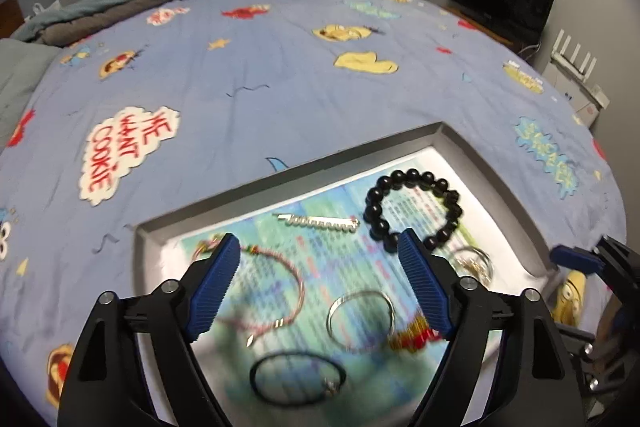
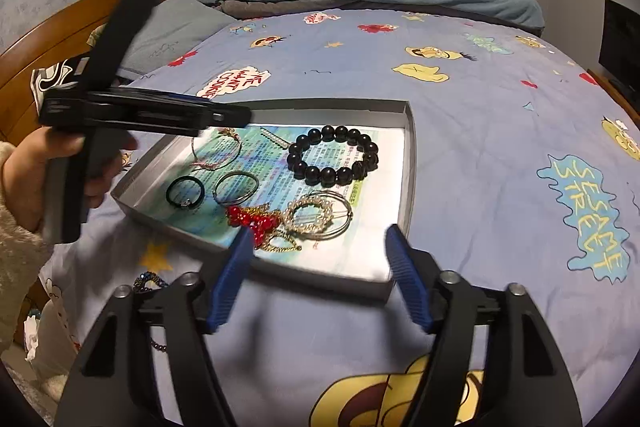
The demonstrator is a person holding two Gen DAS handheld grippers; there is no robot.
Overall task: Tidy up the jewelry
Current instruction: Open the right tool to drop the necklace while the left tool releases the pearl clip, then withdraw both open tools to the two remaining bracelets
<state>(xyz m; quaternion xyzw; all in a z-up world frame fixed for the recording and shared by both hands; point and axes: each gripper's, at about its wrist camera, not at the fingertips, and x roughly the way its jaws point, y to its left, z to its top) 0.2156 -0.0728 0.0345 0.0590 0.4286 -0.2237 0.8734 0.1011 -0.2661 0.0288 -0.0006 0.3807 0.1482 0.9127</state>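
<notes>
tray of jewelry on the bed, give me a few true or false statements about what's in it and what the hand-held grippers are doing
1. The black bead bracelet lies inside the grey tray. True.
2. The right hand-held gripper is clamped on the red beaded piece. False: its jaws stand open with nothing held; the piece lies in the tray.
3. The tray rests on a blue cartoon-print bedspread. True.
4. The left hand-held gripper holds the silver ring. False: its jaws are open above the tray and empty.
5. The tray floor is bare metal. False: a printed paper sheet lines it.

bare blanket around crowded tray
</notes>
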